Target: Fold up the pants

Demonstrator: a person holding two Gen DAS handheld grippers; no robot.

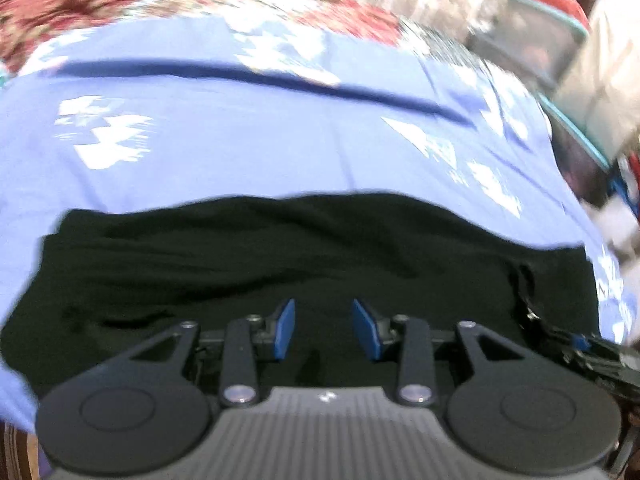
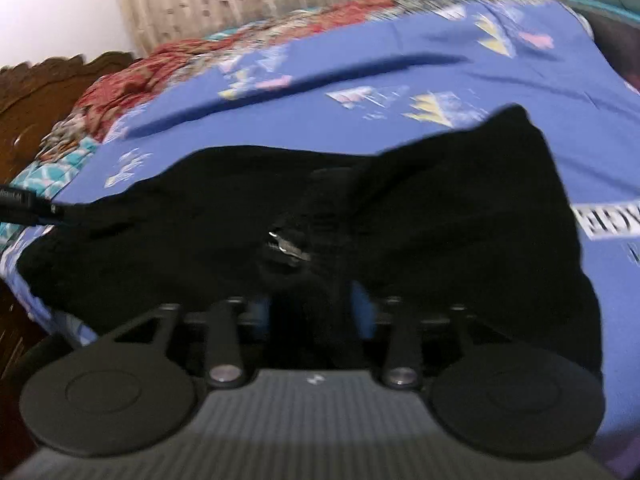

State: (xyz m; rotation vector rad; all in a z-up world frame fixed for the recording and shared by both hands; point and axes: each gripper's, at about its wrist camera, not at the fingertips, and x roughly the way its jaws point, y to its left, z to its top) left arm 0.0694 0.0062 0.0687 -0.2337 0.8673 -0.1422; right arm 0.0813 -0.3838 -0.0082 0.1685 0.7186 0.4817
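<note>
**Black pants spread on the blue bed sheet**

Left wrist view: the left gripper (image 1: 323, 330) hangs over the black pants (image 1: 280, 252) on the blue sheet (image 1: 240, 148), jaws apart, nothing between them.

Right wrist view: the right gripper (image 2: 316, 312) has dark cloth between its parted blue pads (image 2: 362, 308); blur hides whether they press it.

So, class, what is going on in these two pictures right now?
A person with a two-finger gripper in each hand is folding black pants spread on a bed with a blue patterned sheet. The left gripper hangs over the pants with its blue pads apart and nothing between them. The right gripper has dark cloth of the pants bunched between its fingers near the zipper, though blur hides whether the pads press on it. The pants lie rumpled, not yet neatly folded.
</note>
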